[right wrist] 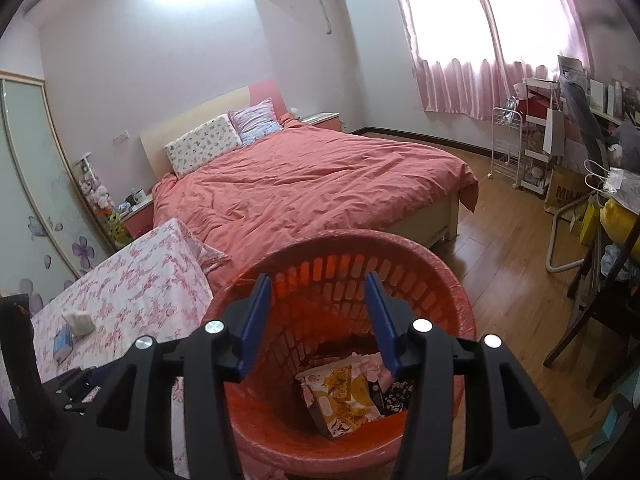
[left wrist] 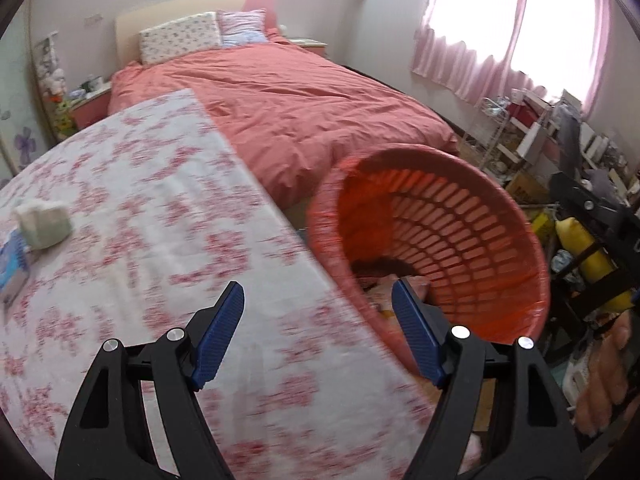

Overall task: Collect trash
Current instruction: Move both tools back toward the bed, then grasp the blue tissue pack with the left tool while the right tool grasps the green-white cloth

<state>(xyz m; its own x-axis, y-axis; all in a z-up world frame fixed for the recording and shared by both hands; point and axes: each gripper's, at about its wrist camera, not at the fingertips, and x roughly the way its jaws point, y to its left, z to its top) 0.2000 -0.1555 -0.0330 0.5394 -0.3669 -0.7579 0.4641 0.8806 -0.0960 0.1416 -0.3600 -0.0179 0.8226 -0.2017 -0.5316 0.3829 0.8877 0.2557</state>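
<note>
The right gripper [right wrist: 318, 320], a black frame with blue ribbed pads, hangs above the round orange plastic wastebasket [right wrist: 452, 276] with slotted walls and a thin orange liner over its rim. Its jaws stand apart with nothing between them. In the bottom of the basket lies the collected trash: a flat white packet printed with yellow and brown shapes [right wrist: 344, 396], a dark patterned wrapper [right wrist: 396, 394] beside it and some pinkish scraps. No writing on them can be read.

The left gripper [left wrist: 318, 306] of the same make points down over the edge of the table covered with a white cloth printed in pink blossoms [left wrist: 160, 200], with the basket rim [left wrist: 532, 240] just to its right. Its jaws are wide apart and empty. That view is smeared by blur.

Still on the cloth, well away from both grippers, lie a crumpled white tissue wad [left wrist: 42, 220] and, touching it, a small blue and white packet [left wrist: 12, 264]; its print is too blurred to read.

By the window, a brown cardboard bag [right wrist: 566, 194] on the wooden floor shows the dark letters "MIL", the rest hidden.
</note>
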